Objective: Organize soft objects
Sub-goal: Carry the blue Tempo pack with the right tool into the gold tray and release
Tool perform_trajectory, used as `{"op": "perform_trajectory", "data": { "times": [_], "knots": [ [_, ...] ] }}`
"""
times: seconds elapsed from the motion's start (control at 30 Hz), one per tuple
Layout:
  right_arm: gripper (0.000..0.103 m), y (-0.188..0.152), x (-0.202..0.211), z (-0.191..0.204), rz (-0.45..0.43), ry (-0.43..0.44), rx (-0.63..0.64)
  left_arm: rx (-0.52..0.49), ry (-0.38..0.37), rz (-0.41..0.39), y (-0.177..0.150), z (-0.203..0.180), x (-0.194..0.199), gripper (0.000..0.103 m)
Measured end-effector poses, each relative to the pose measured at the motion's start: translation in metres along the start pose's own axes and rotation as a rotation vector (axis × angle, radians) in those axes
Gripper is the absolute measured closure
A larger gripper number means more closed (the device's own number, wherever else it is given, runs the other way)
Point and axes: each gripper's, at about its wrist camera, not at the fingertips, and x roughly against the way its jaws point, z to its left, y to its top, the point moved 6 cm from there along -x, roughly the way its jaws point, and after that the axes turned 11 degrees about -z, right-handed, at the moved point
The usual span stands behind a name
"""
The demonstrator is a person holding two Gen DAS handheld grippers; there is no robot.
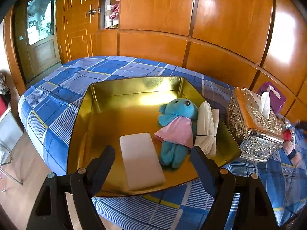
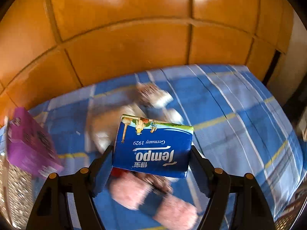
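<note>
Glossy orange-brown wooden wall panels [image 1: 220, 19] fill the top of the frame, catching bright light patches at upper right. A panelled door [image 1: 76, 19] stands at upper left beside a glass-fronted cabinet [image 1: 39, 19]. Pale floor [image 1: 25, 164] shows at lower left.

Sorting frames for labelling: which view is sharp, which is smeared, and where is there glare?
Left wrist view: sharp, with glare on the gold tin floor and the wood panels, fisheye-curved. Right wrist view: background motion-smeared; only the held tissue pack and the fingers stay crisp.
</note>
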Motion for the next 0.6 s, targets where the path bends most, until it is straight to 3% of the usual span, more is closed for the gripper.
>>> {"op": "perform_trajectory", "data": {
  "times": [0.17, 0.37, 0.5, 0.6],
  "knots": [
    [0.027, 0.055, 0.012, 0.059, -0.061, 0.068, 0.053, 0.006, -0.011, -0.006, 0.0, 0.0, 0.002, 0.022],
    [0.027, 0.1, 0.051, 0.169, -0.132, 0.295, 0.176, -0.001, -0.016, -0.016, 0.002, -0.001, 0.005, 0.022],
    [0.027, 0.079, 0.093, 0.26, -0.131, 0.526, 0.337, -0.008, 0.0, -0.026, 0.003, 0.002, 0.008, 0.021],
    [0.027, 0.035, 0.124, 0.316, -0.095, 0.682, 0.473, 0.0, 0.019, -0.035, 0.007, 0.009, 0.009, 0.02]
  ]
}}
